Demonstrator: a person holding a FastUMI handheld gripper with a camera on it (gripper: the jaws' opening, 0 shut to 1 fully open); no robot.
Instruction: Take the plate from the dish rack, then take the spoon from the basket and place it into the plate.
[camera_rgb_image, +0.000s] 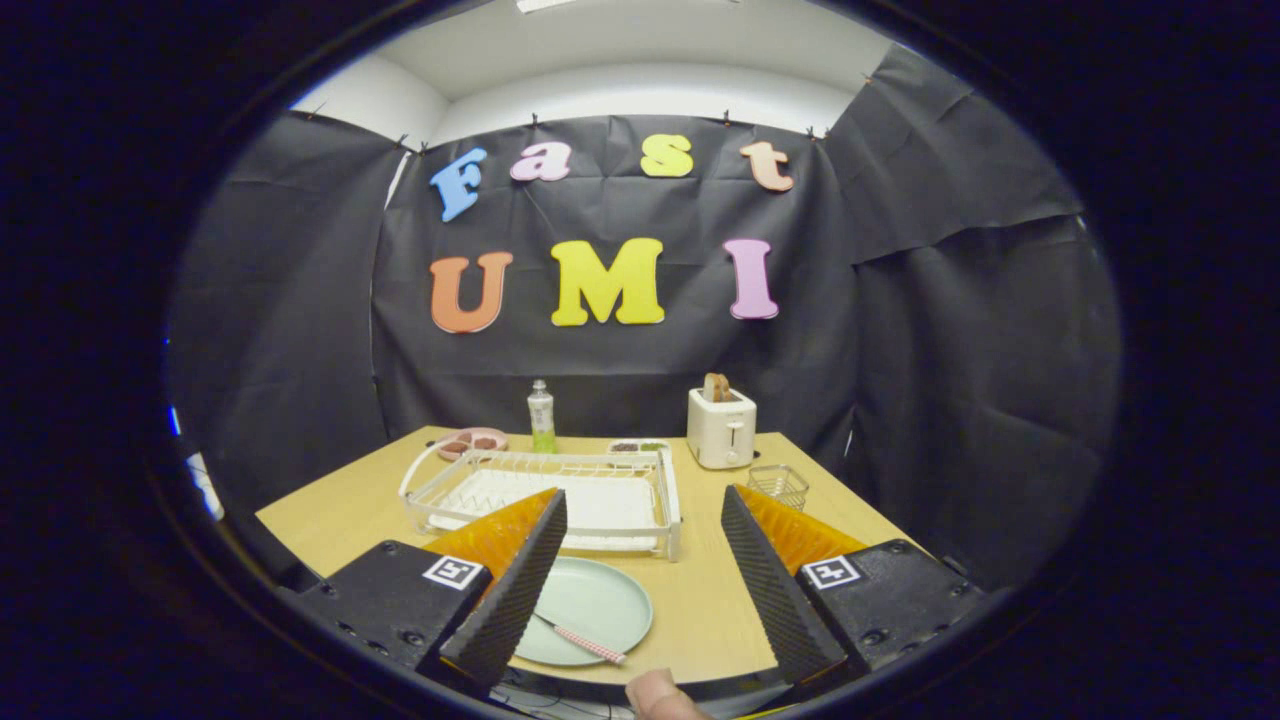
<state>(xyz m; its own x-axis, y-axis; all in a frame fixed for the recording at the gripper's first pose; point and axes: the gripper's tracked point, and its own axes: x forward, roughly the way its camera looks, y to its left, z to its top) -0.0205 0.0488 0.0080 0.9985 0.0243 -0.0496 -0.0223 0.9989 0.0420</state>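
Wooden table (700, 600) carries the plate (590, 605) just before the dish rack (545, 490); the spoon (585, 640) is laid on it. Gripper (635, 590) is held spread, empty. Task judged complete; basket (779, 484) stands apart; only withdrawal is called for.

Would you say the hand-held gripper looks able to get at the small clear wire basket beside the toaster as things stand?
Probably yes. The hand-held gripper is open, and the small clear wire basket sits just beyond its right finger on bare wooden table. The white toaster stands behind it and the white dish rack off to its left.
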